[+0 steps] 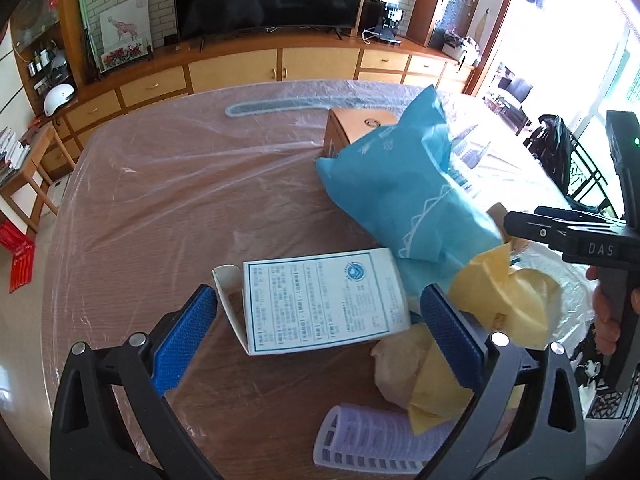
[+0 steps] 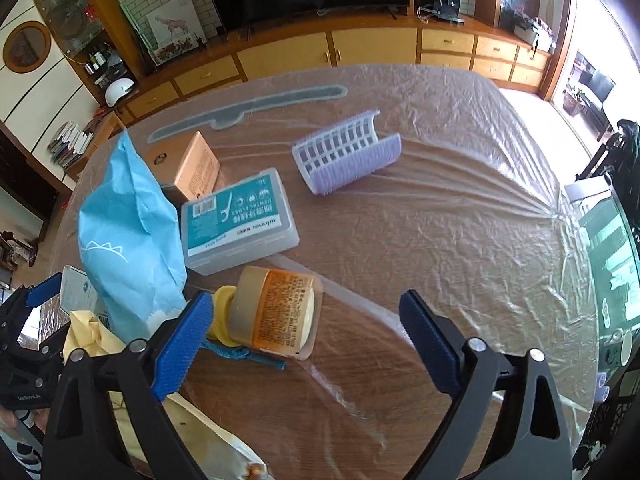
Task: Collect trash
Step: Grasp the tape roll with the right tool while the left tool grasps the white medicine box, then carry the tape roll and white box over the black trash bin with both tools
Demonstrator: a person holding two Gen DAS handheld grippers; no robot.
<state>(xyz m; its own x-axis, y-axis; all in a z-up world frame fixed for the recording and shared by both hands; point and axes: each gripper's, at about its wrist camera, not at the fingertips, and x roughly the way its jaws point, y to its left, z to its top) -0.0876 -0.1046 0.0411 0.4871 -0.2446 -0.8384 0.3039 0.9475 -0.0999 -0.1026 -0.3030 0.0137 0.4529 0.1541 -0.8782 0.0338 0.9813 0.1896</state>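
My left gripper (image 1: 320, 314) is open and points down at a white carton with blue print (image 1: 324, 304), which lies on the table between its blue pads without touching them. Crumpled yellow paper (image 1: 504, 300) sits just right of the right pad. A blue paper bag (image 1: 400, 184) lies behind the carton. My right gripper (image 2: 306, 320) is open over an orange jar (image 2: 276, 312) lying on its side near the left pad; the right pad stands well clear. The blue bag (image 2: 128, 232) and yellow paper (image 2: 92, 332) lie to its left.
The round wooden table (image 2: 440, 240) is covered in clear plastic film. On it lie a teal dental floss box (image 2: 238, 222), a lilac slatted half-tube (image 2: 348, 156), a brown box (image 2: 192, 168) and a teal cord (image 2: 248, 356). Cabinets and a television stand behind.
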